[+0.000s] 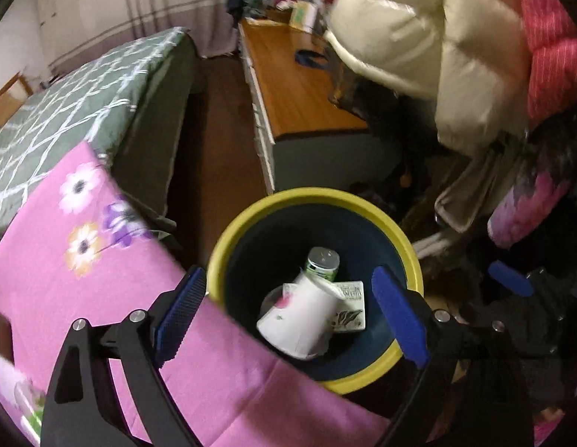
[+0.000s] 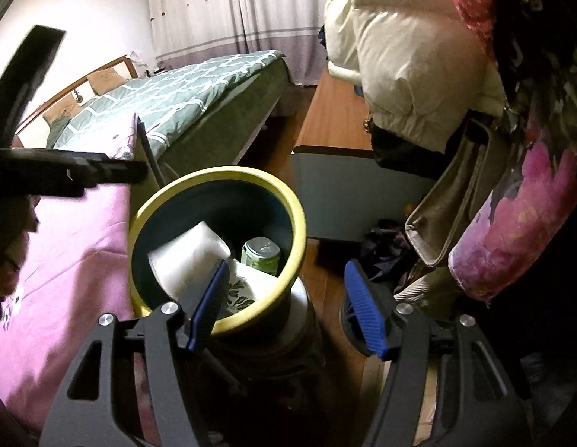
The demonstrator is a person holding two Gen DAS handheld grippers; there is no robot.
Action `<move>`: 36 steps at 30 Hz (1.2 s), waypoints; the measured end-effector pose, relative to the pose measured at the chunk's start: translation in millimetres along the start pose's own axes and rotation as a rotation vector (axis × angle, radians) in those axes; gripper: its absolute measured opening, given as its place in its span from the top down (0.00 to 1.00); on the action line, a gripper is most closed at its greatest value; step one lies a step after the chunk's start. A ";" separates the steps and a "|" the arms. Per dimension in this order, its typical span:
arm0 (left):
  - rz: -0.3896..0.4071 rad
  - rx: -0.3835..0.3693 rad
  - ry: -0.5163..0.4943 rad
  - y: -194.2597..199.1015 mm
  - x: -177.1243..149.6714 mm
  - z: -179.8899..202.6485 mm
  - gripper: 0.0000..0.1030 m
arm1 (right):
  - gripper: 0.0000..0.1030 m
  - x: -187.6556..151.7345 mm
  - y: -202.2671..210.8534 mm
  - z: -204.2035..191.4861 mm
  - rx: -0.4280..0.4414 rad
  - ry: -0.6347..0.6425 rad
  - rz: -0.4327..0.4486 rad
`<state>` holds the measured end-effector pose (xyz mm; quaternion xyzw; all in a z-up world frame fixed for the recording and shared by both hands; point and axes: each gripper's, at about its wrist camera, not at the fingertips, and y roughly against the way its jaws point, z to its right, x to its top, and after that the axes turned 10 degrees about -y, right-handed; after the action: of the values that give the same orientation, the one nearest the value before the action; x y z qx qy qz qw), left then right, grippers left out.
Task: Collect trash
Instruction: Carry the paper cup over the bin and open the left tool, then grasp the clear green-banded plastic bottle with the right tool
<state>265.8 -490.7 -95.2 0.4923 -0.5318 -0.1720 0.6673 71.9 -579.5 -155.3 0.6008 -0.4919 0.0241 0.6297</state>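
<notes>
A: Where's the trash?
B: A paper cup [image 1: 299,320], can [image 1: 323,263] and carton [image 1: 350,307] lie inside the yellow-rimmed bin [image 1: 251,219] beside the pink-covered table [image 1: 102,260].
A: Grippers?
B: Left gripper [image 1: 288,320] and right gripper [image 2: 288,309]: jaws apart, empty. Seemingly near finished.

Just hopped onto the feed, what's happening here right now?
Trash pickup in a bedroom. Both grippers hang open and empty above the yellow-rimmed bin: the left gripper is right over its mouth, the right gripper over its near rim. Already inside are a white paper cup on its side, a green can and a small printed carton. The bin stands beside a pink flowered cloth.
</notes>
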 end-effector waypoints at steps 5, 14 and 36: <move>0.162 0.096 0.103 84.7 -40.6 -25.5 0.07 | 0.40 0.3 2.4 -15.9 0.018 0.019 -0.001; 0.345 0.335 0.353 224.6 -179.6 -82.2 0.05 | 0.40 -6.3 1.5 -84.1 0.110 0.129 -0.017; 0.363 0.683 0.732 312.2 -395.0 -145.3 0.05 | 0.40 -49.9 15.8 -364.5 0.469 0.490 -0.102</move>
<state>153.6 18.0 -39.1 0.6092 -0.3664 0.3123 0.6302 251.6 -262.7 -101.1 0.7294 -0.2764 0.2484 0.5744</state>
